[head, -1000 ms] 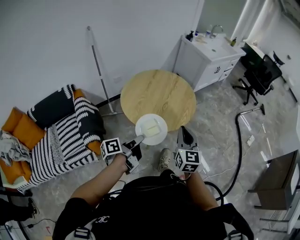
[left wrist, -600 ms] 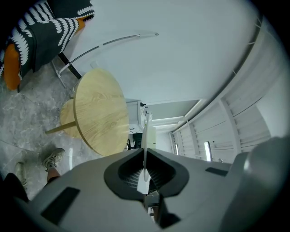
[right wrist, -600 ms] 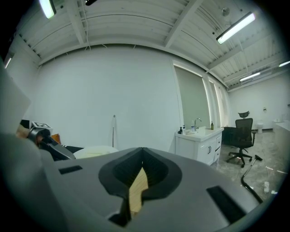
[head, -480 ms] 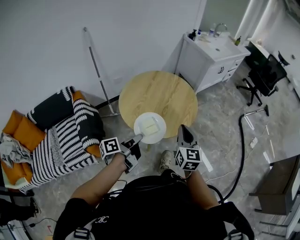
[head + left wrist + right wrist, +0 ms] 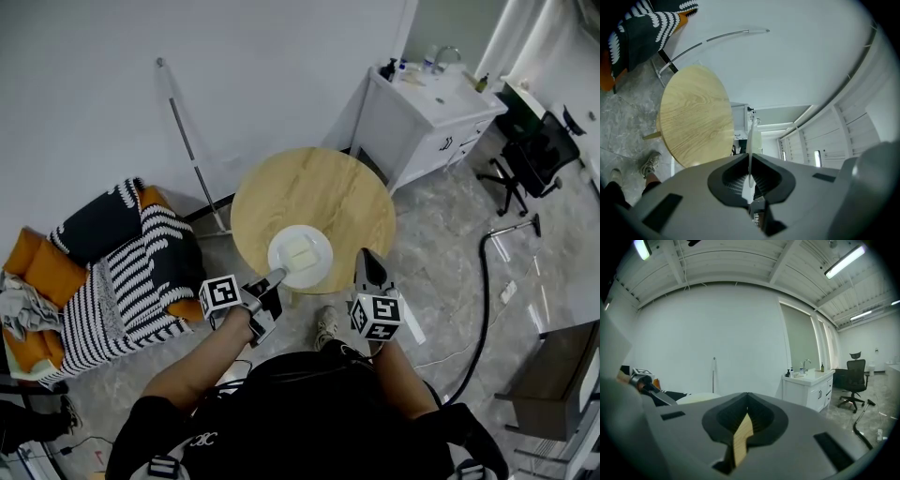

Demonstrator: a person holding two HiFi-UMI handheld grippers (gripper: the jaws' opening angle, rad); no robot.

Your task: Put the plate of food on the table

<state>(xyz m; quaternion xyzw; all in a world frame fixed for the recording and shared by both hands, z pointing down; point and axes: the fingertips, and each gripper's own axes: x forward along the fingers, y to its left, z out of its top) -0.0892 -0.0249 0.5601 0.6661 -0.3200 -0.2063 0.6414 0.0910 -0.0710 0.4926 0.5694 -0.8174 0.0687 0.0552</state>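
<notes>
At near left, the left gripper (image 5: 277, 277) has its jaws clenched on the near-left rim of the plate (image 5: 317, 247); the plate, with pale food (image 5: 300, 253) on it, juts from them toward the far right, over the near edge of the round counter (image 5: 319, 187); whether it touches the wood I cannot tell; the right gripper (image 5: 367, 262), jaws closed on nothing, hangs just beside its right rim.

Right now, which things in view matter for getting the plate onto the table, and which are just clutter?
In the job:
- plate with food, clamped at its rim by the left gripper
- round wooden table

Just lying about:
- striped blanket
- sink cabinet
- office chair
- pole leaning on the wall
- hose on the floor
</notes>
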